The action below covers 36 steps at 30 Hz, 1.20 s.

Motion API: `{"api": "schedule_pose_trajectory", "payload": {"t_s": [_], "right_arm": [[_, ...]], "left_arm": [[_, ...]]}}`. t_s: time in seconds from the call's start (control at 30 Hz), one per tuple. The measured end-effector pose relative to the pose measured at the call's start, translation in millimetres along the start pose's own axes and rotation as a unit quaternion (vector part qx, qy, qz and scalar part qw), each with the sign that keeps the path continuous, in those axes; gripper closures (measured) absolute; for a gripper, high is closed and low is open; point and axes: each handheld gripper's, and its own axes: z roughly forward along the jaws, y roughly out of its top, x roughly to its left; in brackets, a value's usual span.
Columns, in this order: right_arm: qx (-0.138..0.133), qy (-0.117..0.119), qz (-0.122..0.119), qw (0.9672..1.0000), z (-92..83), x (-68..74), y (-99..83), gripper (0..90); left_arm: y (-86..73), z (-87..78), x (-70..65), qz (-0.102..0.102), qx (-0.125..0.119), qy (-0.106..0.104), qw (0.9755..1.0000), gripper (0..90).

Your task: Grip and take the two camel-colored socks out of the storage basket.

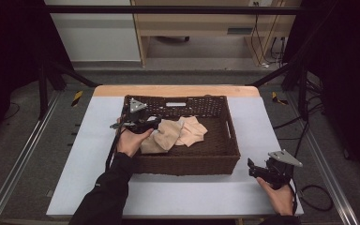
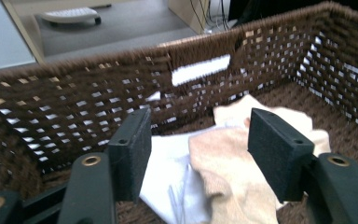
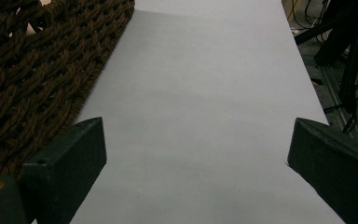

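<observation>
- A brown woven basket [image 1: 225, 140] sits mid-table on a pale grey mat [image 1: 262, 126]; it is rectangular, its long axis running left to right across the table, with a slot handle cut in the far wall.
- Inside lies a heap of soft cloths [image 1: 180, 131] — peach and cream, crumpled — spread from the left half toward the centre. In the left gripper view a white cloth [image 2: 168, 172] lies under a peach one [image 2: 223, 172].
- The left gripper [image 1: 143, 124] reaches into the basket's left side, pointing right toward the cloths. Its jaws stand apart, flat black pads on either side of the peach cloth's edge; they are not closed on it.
- The right gripper [image 1: 258, 169] is at the mat's near right corner, just beside the basket, held in the right hand [image 1: 279, 194]. Its jaws gape wide over bare mat — the basket's rope-like weave shows at the left of its own view.
</observation>
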Motion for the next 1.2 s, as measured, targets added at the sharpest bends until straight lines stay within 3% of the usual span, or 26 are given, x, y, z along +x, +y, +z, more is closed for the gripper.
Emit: {"api": "schedule_pose_trajectory", "payload": {"t_s": [0.3,0.5,0.67,0.83,0.97,1.2], "right_arm": [[0.002,0.0,0.001,1.0,0.5,0.2,0.0,4.8],[0.003,0.0,-0.001,1.0,1.0,0.6,-0.1,5.0],[0.004,0.001,-0.002,1.0,1.1,1.0,-0.1,5.1],[0.004,0.0,-0.001,1.0,0.9,0.7,0.0,5.1],[0.003,0.001,-0.001,1.0,1.1,0.8,0.1,5.1],[0.005,0.0,-0.002,1.0,1.8,1.0,0.2,5.2]], "left_arm": [[-5.5,13.5,-5.4,0.007,0.032,-0.013,0.9994,43.9],[-10.8,20.3,-6.5,0.014,0.058,-0.009,0.9982,44.0],[-15.1,23.0,-6.7,0.024,0.086,-0.006,0.996,44.7],[-16.4,26.6,-8.0,0.024,0.099,-0.014,0.9947,47.3],[-18.5,32.3,-6.9,0.025,0.122,-0.024,0.9919,44.6],[-17.6,35.3,-5.9,0.035,0.119,-0.028,0.9919,45.7]]}}
